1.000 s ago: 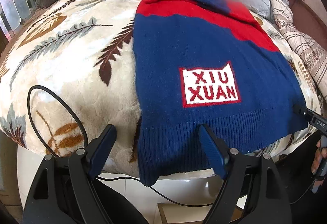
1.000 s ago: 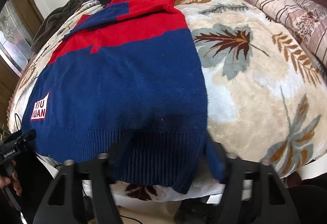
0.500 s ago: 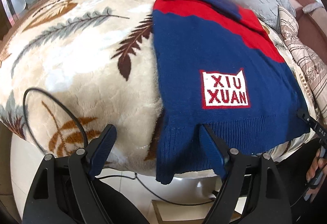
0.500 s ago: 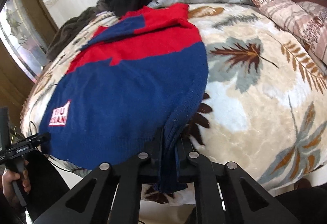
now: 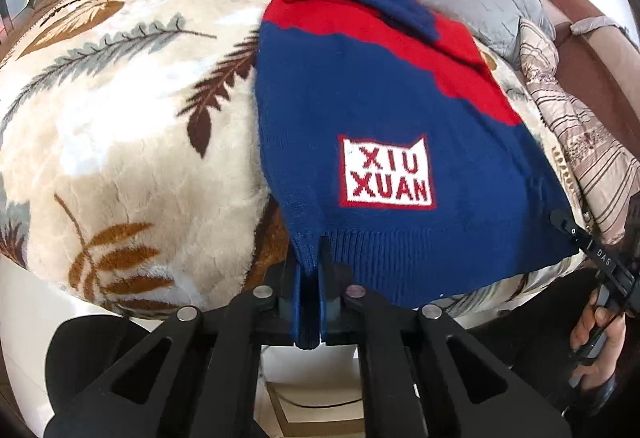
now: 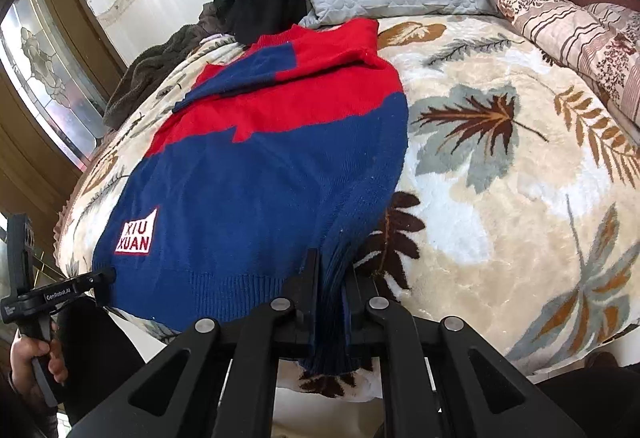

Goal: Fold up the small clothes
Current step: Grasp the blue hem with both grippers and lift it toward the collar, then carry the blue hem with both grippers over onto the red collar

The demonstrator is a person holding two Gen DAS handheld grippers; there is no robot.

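Tongs on both sides are clamped on the blue and red knitted sweater (image 5: 372, 110): left gripper (image 5: 310, 302) pinches its near-left hem corner, right gripper (image 6: 330, 302) its near-right corner; the sweater stretches away from them over the leaf-patterned plush blanket (image 6: 500, 198).

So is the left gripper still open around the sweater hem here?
No, the left gripper is shut on the sweater's ribbed hem corner, blue knit pinched between its fingers.
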